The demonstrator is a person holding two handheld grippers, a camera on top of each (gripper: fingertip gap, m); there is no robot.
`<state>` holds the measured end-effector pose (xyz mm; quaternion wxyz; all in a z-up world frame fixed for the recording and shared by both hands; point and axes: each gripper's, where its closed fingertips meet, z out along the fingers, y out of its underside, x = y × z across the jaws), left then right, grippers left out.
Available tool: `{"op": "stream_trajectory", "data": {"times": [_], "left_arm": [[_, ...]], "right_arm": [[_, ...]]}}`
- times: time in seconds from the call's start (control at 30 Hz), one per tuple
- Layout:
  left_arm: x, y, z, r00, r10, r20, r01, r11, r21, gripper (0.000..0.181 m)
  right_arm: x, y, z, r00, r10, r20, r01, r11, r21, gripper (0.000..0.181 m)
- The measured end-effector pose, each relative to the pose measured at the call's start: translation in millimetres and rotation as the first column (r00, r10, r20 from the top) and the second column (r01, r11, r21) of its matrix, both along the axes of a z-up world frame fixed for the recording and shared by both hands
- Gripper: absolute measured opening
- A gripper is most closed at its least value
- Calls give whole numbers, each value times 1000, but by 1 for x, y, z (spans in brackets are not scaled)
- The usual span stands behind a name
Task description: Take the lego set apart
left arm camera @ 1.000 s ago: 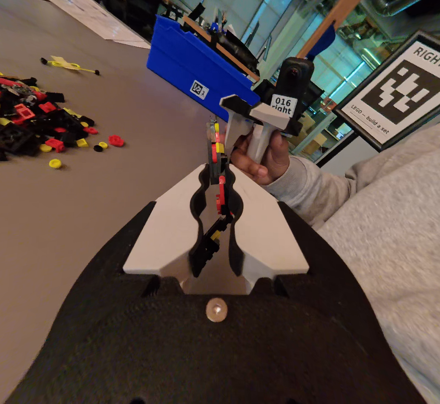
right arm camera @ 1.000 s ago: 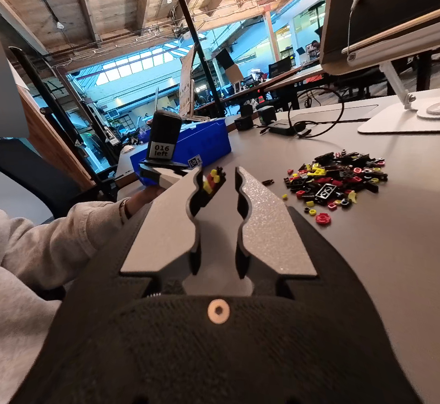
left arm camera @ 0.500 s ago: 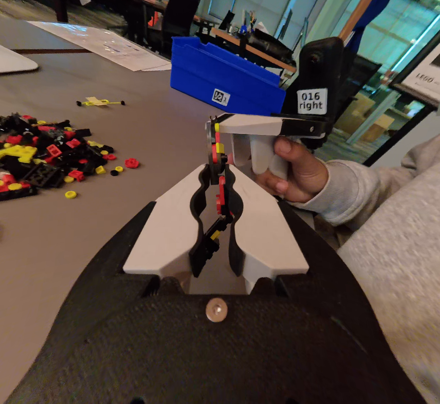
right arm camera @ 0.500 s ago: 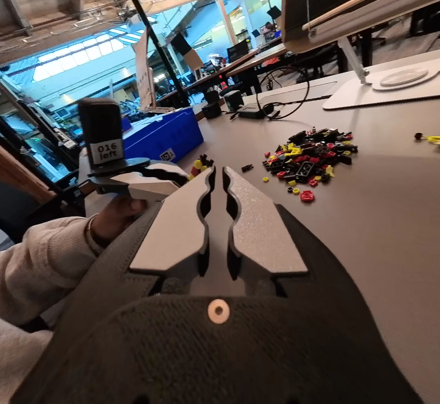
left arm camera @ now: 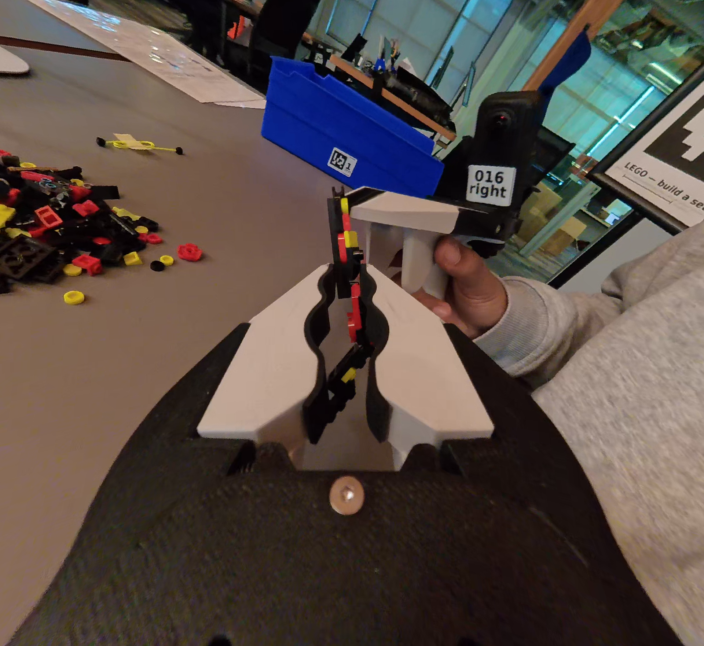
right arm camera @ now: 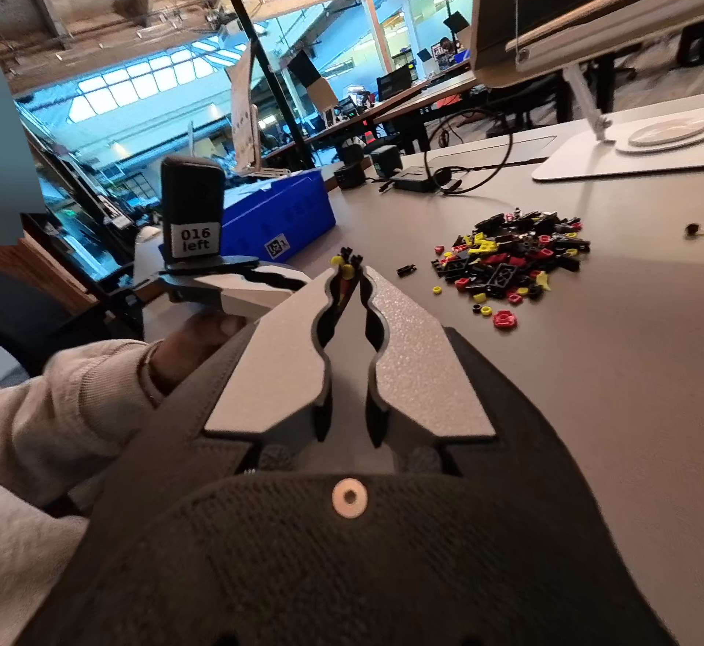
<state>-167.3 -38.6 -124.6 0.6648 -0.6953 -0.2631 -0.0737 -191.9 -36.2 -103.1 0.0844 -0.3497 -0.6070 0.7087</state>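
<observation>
Tongs on both sides meet over the near edge of the grey worktop (left arm camera: 114, 342), held up in the air by a person in a light grey sweatshirt. The left tongs (left arm camera: 344, 273) point forward and slightly upward, their two white fingers closed on a thin lego assembly (left arm camera: 348, 247) of black, red and yellow pieces. That assembly is a flat strip whose long axis runs along the fingers: its lower end lies tilted in the gap near the finger roots, and its upper end sticks up past the fingertips, roughly upright in the left wrist view.

The right tongs (right arm camera: 348, 277) come in from the person's right, level and crosswise to the left pair. A bare hand (left arm camera: 468, 285) wraps the white grip under them, thumb on top. In the right wrist view the fingertips are drawn almost together around the top end of the strip, with yellow and black bits poking out just beyond them, so these tongs are clamped on the same assembly.

A left hand (right arm camera: 190, 346) with a sleeve cuff holds the other tool from below.

On the worktop, well apart from the tongs, lies a loose pile of lego pieces (right arm camera: 514, 262), with a red round piece (right arm camera: 504, 319) at its near edge. A blue bin (left arm camera: 343, 133) stands farther back.
</observation>
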Motion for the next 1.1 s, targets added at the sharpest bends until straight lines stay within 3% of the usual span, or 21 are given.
{"op": "stream_trajectory", "data": {"times": [0.2, 0.43, 0.67, 0.83, 0.97, 1.1], "left_arm": [[7, 4, 1, 999, -53, 1, 53, 999, 11, 14], [2, -1, 3, 998, -35, 46, 32, 998, 61, 11], [-5, -5, 4, 980, -55, 190, 22, 985, 170, 10], [-4, -4, 4, 981, -65, 183, 35, 986, 166, 10], [0, -2, 2, 971, -112, 210, 76, 982, 173, 10], [18, 5, -7, 905, -280, 319, 236, 957, 169, 10]], "right_arm": [[7, -6, -2, 992, 20, -121, -1, 988, 157, 4], [14, -16, -6, 989, 86, -121, -60, 978, 198, 3], [5, 3, 7, 982, -32, -186, 55, 991, 122, 0], [7, -3, 0, 980, 36, -197, 5, 979, 202, 15], [13, -3, -6, 913, 88, -398, 84, 914, 396, 10], [25, -7, -7, 845, 172, -507, 89, 888, 450, 7]]}}
